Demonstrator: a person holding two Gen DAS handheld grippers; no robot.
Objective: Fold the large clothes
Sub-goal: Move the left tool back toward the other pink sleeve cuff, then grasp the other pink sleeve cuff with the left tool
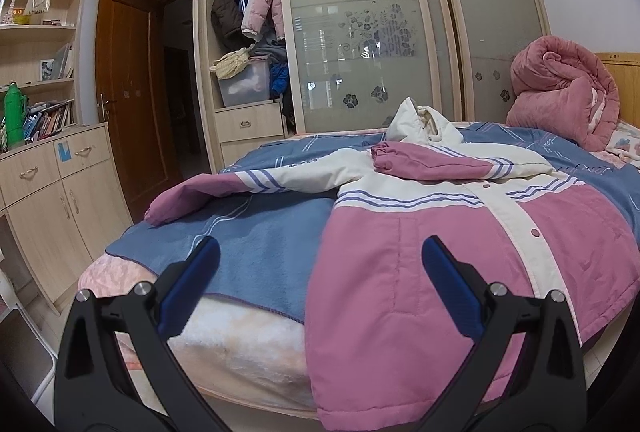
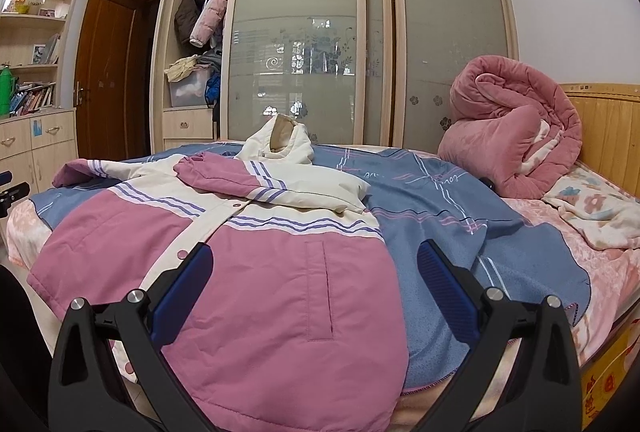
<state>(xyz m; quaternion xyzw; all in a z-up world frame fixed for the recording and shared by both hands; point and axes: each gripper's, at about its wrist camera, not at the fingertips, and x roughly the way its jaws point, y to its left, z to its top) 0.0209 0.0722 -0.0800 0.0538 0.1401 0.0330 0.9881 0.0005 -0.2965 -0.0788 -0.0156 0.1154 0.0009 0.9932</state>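
Note:
A large pink and cream padded jacket (image 1: 432, 256) lies front-up on the bed, hem towards me, cream hood (image 1: 424, 122) at the far end. One sleeve (image 1: 432, 162) is folded across the chest; the other sleeve (image 1: 192, 198) lies spread out to the left. It also shows in the right wrist view (image 2: 272, 288) with the folded sleeve (image 2: 248, 180). My left gripper (image 1: 320, 256) is open and empty, over the jacket's left hem edge. My right gripper (image 2: 314, 260) is open and empty, over the jacket's right hem.
A blue blanket (image 2: 460, 224) covers the bed under the jacket. A rolled pink quilt (image 2: 516, 136) sits by the wooden headboard (image 2: 608, 128). A wardrobe with sliding glass doors (image 1: 360, 32) stands behind the bed. Cabinets (image 1: 52, 184) and an open door (image 1: 128, 92) are on the left.

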